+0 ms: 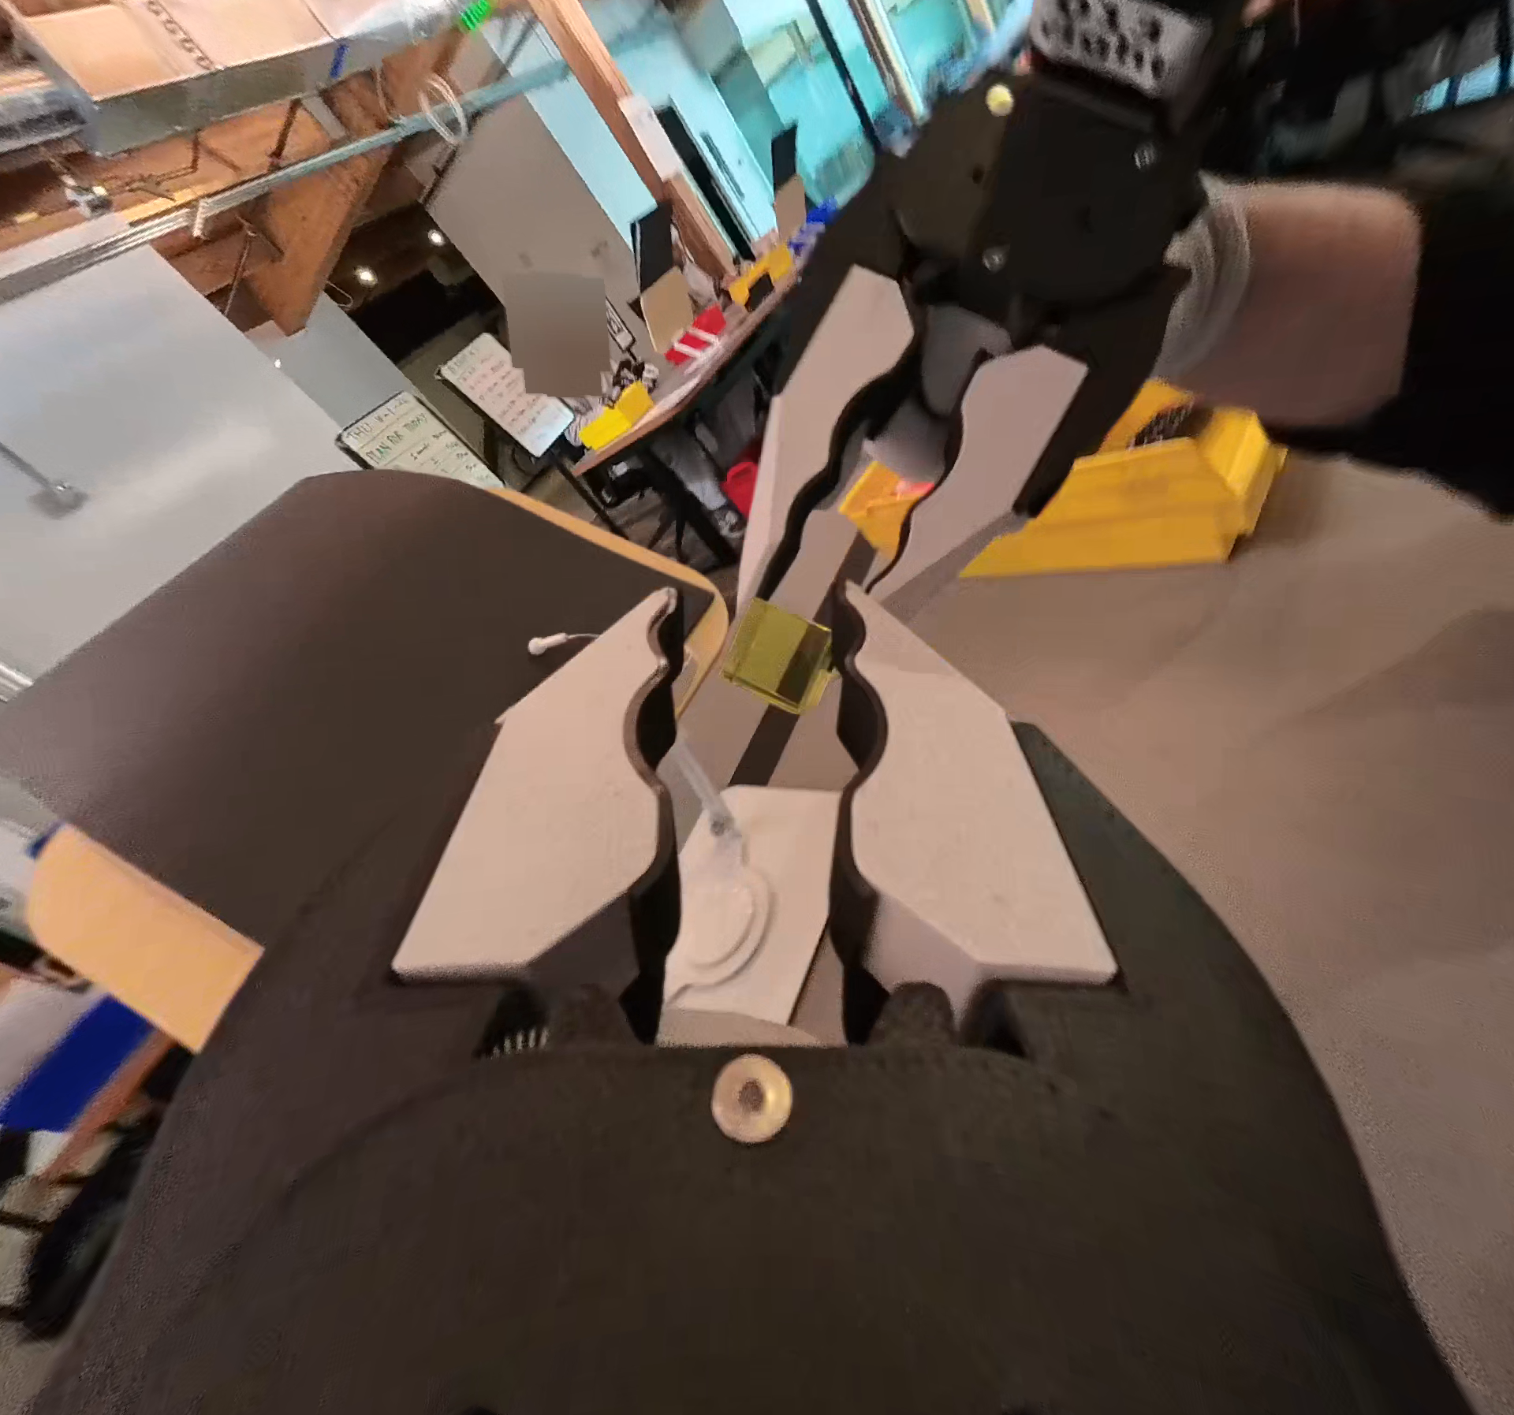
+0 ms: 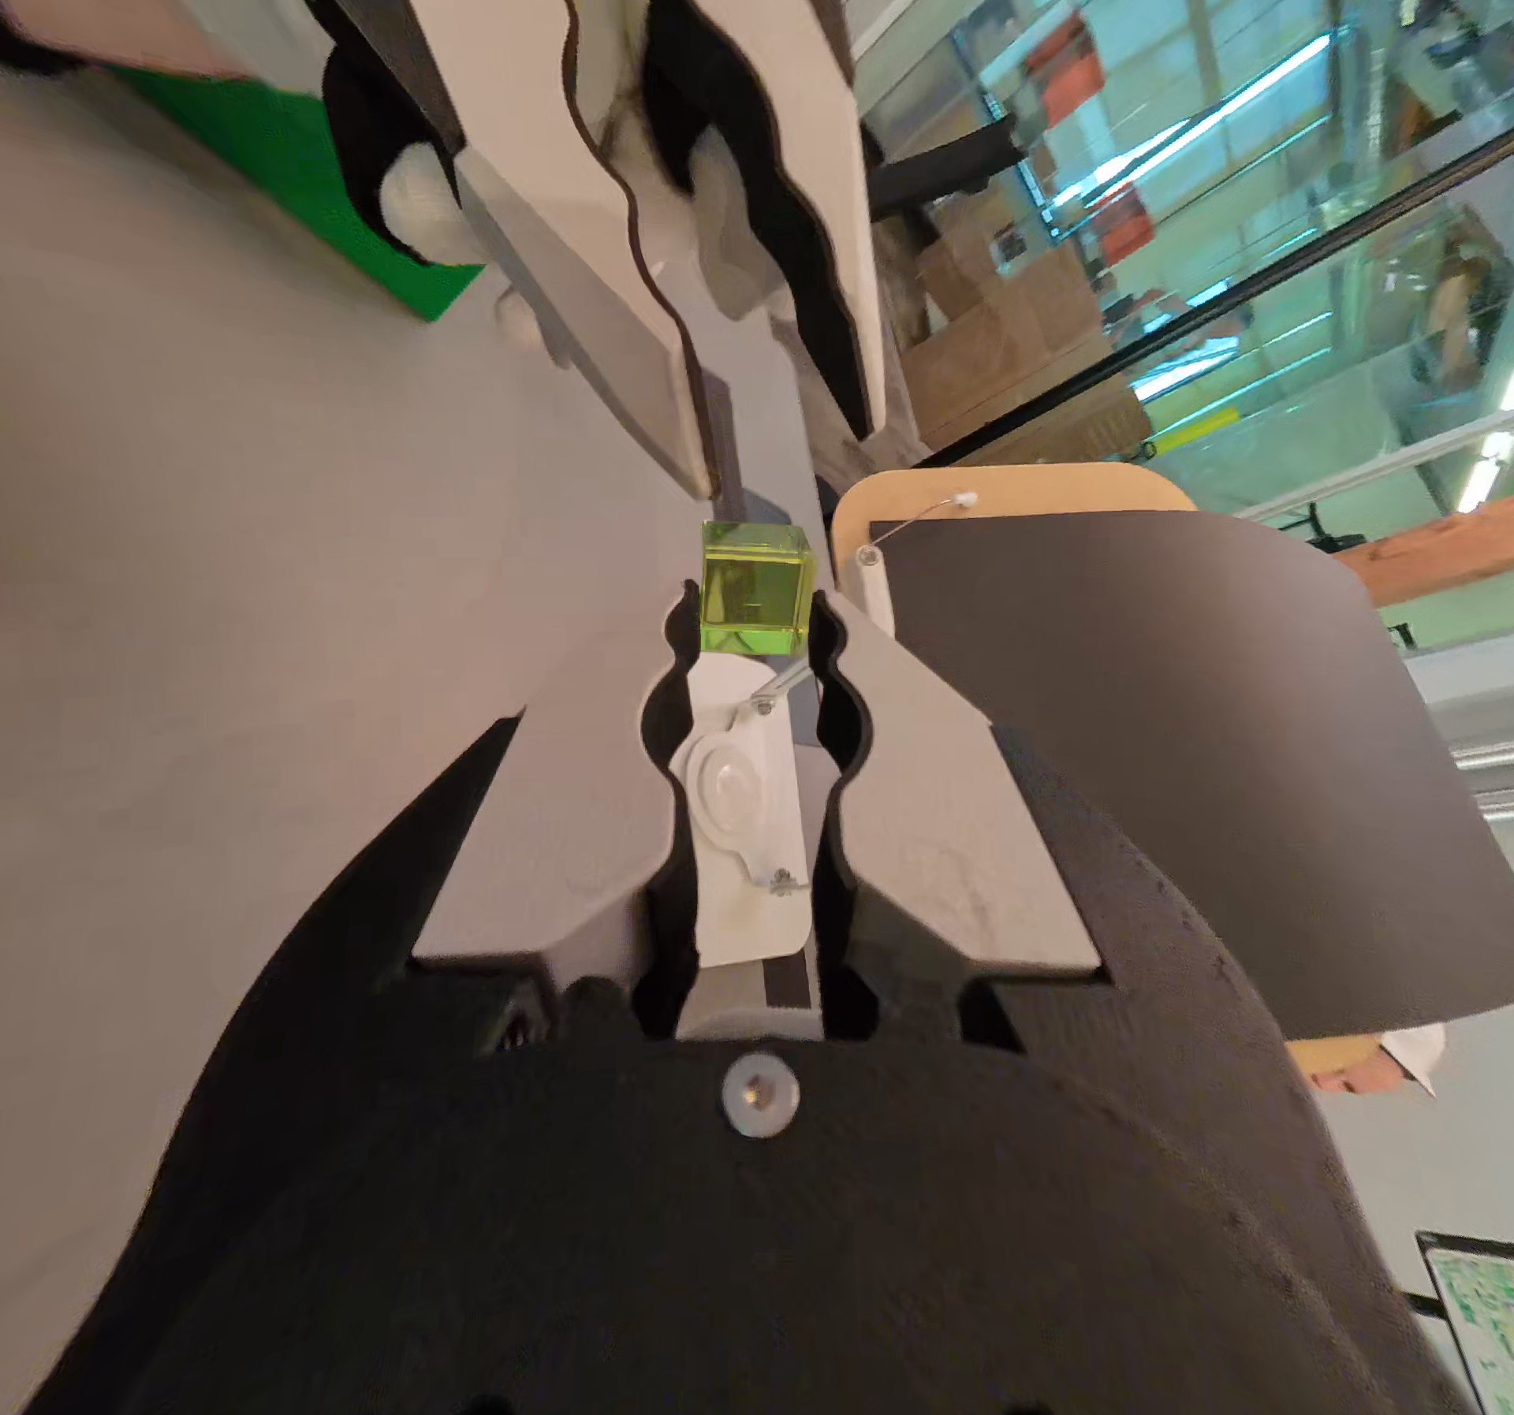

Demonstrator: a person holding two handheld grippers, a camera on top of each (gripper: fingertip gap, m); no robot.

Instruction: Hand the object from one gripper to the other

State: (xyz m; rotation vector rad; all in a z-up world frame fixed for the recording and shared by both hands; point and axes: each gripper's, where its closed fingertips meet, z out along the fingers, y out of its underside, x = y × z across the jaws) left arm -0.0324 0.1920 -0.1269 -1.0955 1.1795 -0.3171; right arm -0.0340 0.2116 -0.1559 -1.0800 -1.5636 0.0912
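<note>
Between tips of R gripper (image 2: 750, 610): 1 yellow-green cube (image 2: 755, 599); L gripper (image 1: 758, 622) apart.

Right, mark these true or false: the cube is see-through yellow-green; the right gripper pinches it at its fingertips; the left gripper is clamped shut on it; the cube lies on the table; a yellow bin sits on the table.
1. The cube is see-through yellow-green: true.
2. The right gripper pinches it at its fingertips: true.
3. The left gripper is clamped shut on it: false, its jaws stand apart.
4. The cube lies on the table: false, it is held up off it.
5. A yellow bin sits on the table: true.
</note>
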